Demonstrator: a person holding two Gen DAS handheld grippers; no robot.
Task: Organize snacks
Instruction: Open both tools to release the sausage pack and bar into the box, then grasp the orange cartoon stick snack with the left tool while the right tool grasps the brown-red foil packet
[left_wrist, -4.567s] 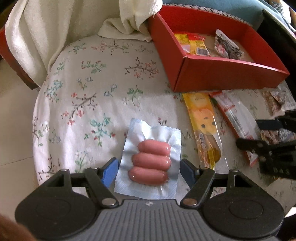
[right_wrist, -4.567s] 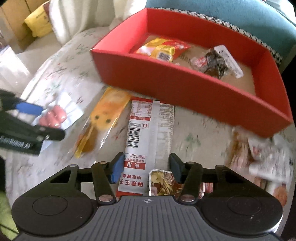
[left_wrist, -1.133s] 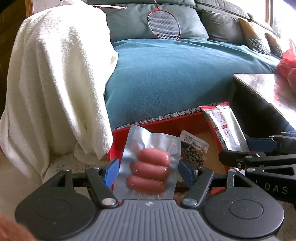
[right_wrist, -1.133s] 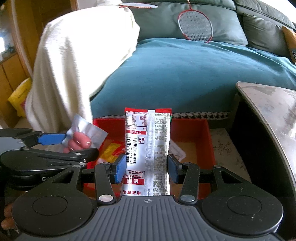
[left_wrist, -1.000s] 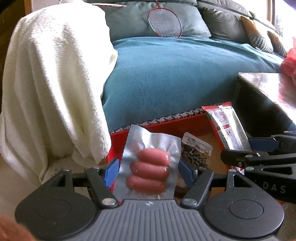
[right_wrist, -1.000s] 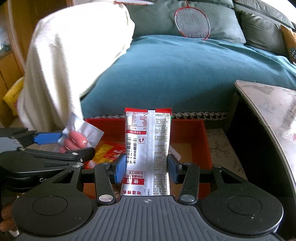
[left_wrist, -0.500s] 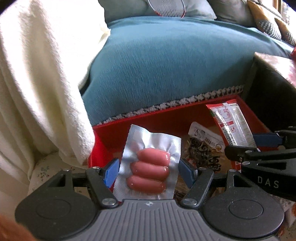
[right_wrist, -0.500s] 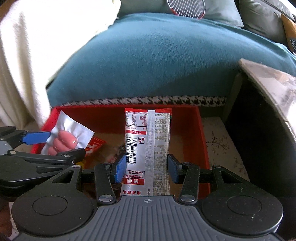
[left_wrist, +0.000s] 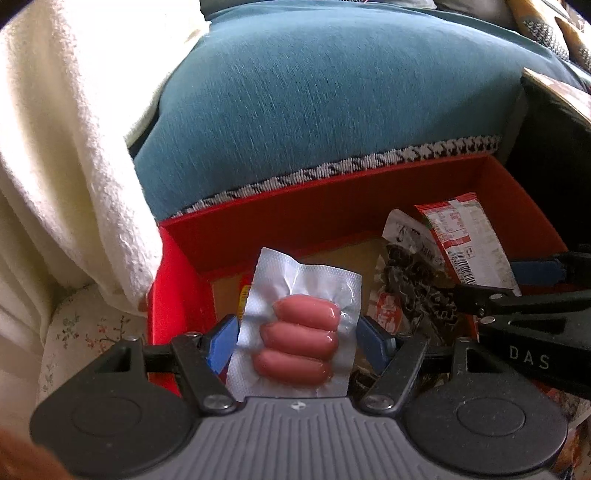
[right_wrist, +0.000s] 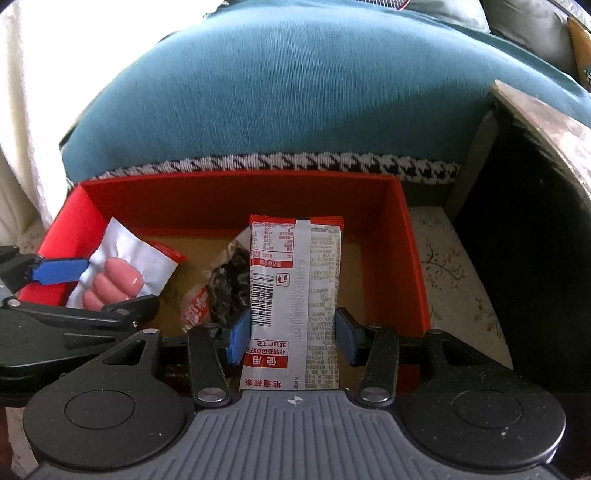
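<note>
My left gripper (left_wrist: 295, 341) is shut on a clear pack of pink sausages (left_wrist: 299, 332) and holds it over the left part of the red box (left_wrist: 295, 221). My right gripper (right_wrist: 291, 334) is shut on a long red-and-silver snack packet (right_wrist: 295, 288), held upright over the right part of the red box (right_wrist: 236, 195). The sausage pack (right_wrist: 118, 273) also shows at the left of the right wrist view, and the packet (left_wrist: 465, 243) at the right of the left wrist view. A dark snack bag (right_wrist: 229, 284) and a red-yellow pack (right_wrist: 168, 251) lie inside the box.
The box sits on a floral-cloth surface (right_wrist: 443, 258) against a teal sofa cushion (left_wrist: 332, 92). A white towel (left_wrist: 55, 147) hangs at the left. A dark side table (right_wrist: 535, 184) stands at the right.
Both grippers have tilted down and moved forward over the red box, each still holding its snack. The box interior now fills the lower view.
</note>
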